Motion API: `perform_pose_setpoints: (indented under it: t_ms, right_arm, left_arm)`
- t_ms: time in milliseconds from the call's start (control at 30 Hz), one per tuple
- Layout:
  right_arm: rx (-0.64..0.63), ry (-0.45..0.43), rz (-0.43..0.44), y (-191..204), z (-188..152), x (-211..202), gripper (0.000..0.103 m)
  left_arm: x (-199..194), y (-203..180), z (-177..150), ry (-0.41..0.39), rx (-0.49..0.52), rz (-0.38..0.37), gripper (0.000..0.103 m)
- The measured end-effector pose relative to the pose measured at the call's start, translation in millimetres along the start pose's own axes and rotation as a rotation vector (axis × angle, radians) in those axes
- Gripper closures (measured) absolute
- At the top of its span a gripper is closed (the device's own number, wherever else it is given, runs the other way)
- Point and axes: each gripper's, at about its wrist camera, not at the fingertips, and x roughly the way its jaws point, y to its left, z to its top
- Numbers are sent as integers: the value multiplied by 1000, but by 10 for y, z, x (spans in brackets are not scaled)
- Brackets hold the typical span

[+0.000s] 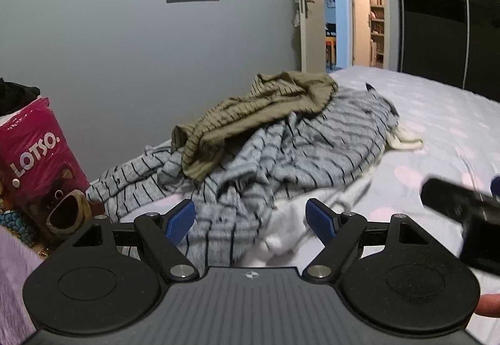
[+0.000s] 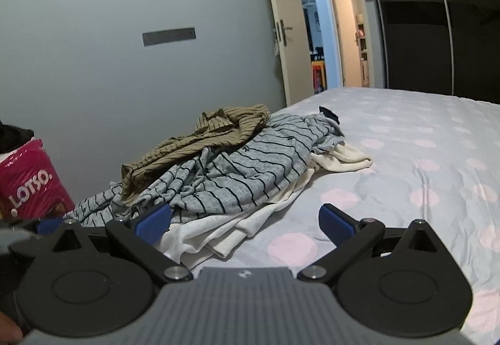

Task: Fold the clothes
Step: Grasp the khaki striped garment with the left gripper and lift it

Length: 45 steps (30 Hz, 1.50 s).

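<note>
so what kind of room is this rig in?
A bedroom, most likely: a bed with a dotted sheet, a heap of unfolded clothes on it, a dark sliding wardrobe alongside, and an open door to a hallway.

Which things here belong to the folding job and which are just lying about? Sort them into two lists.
For the job:
- olive striped shirt, on top of the pile
- grey striped garment
- white garment, underneath
- left hand-held gripper and right hand-held gripper, both open

Just lying about:
- pink LOTSO bag beside the bed
- dotted bedsheet
- open door
</note>
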Motion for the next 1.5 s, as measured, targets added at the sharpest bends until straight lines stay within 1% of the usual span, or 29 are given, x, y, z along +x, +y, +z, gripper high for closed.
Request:
perform_pose_setpoints:
  t_ms: [67,200,267,300,367,433,500,533,600,633,667,733,767,800,833,867,933,967,1000,1033,1100,1233,1333,1500]
  right_arm:
    - [-9,13,0,-10,77,61,2]
    - [-67,29,11,25,211,249,2]
    - [-113,45,5,54,272,386,3]
    - [-138,48,-1,68,295,457,5]
    - [-177,57,-13,89,336,606,20]
    - [-190,70,-25,82,379,751,28]
    - [-186,78,-25,62,406,861,29]
    - [-184,78,-30,52,411,905,29]
    - [-180,86,-34,28,396,981,28]
    - [-175,95,-30,12,379,1012,28]
    - [-170,103,-26,2,358,1038,28]
    - [-171,121,-19,-13,305,1083,27]
    - [-177,127,-23,-17,276,1101,27]
    - [-183,133,-28,-21,245,1118,27]
    - [-183,139,-31,-34,222,1127,27]
    - [-180,144,-33,-49,201,1135,27]
    - [-170,154,-36,-81,160,1143,27]
    - [-163,158,-38,-89,140,1146,27]
    - [-161,161,-43,-94,123,1143,27]
    - [-161,163,-48,-100,106,1138,27]
    - [-166,164,-63,-109,90,1110,27]
    - [-166,154,-94,-145,130,965,27]
    - [-158,135,-111,-177,186,799,27]
    - [-135,103,-130,-265,302,394,27]
  left_arm:
    - [72,22,100,6,11,-13,25]
    - [288,57,314,14,101,-63,25]
    - [437,69,422,27,164,-59,25]
    - [526,65,469,31,197,-55,25]
    - [714,54,552,40,258,-51,25]
    - [914,28,615,42,316,-48,26]
    - [1116,-22,656,20,386,-26,26]
    - [1215,-37,672,22,409,-29,26]
    - [1432,-39,709,26,431,-8,28]
    - [1542,-39,728,28,441,3,33]
    - [1632,-37,734,39,448,-2,35]
    - [1802,-47,740,74,482,-5,45]
    - [1861,-47,737,79,490,-2,47]
    - [1916,-46,732,82,497,2,54]
    - [1961,-31,736,84,490,5,64]
    - [2005,-15,740,85,482,7,70]
    - [2038,41,773,98,428,-15,91]
    - [2043,68,797,107,394,-24,96]
    - [2000,70,815,102,380,-36,102]
    - [1950,68,832,94,368,-48,102]
    - [1790,-2,860,47,396,-60,103]
    - [1357,-169,939,-32,413,-130,103]
    - [950,-340,920,-78,461,-229,103]
    - [147,-581,717,-123,521,-429,103]
